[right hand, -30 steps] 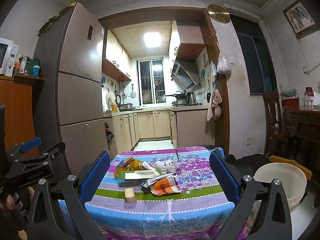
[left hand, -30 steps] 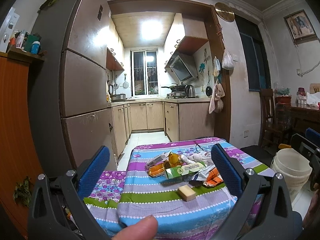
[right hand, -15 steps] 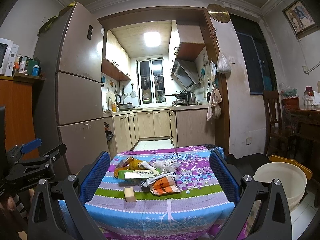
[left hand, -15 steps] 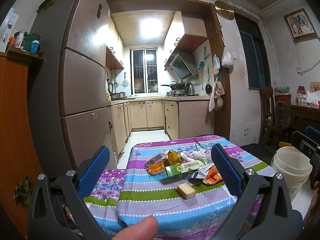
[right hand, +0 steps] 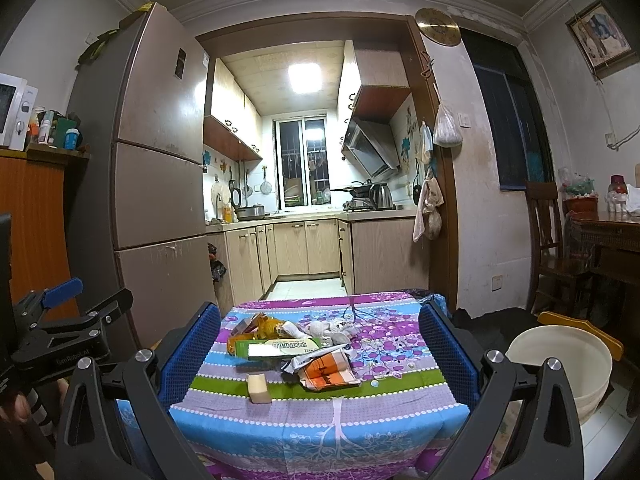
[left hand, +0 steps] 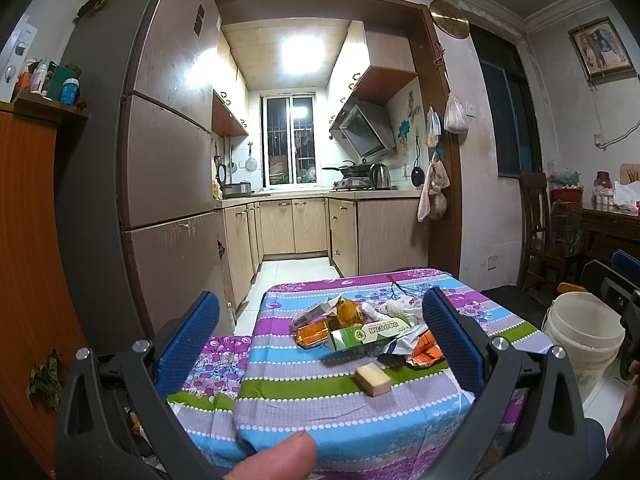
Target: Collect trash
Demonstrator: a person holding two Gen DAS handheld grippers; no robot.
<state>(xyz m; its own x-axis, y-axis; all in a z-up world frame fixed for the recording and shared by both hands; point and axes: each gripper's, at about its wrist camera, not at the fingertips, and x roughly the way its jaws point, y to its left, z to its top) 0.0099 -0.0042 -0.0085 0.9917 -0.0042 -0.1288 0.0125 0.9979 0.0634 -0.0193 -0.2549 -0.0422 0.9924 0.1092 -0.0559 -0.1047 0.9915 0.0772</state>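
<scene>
One green carton (right hand: 280, 349) — long axis crosswise

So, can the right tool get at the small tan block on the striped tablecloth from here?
Probably yes: the right tool is open and empty, and the small tan block lies alone at the pile's near edge, nothing in front of it.

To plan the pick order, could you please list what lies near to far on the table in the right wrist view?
Pale beige rectangular block → orange-and-white crumpled wrapper → long green-and-white carton → white crumpled paper wads.
</scene>
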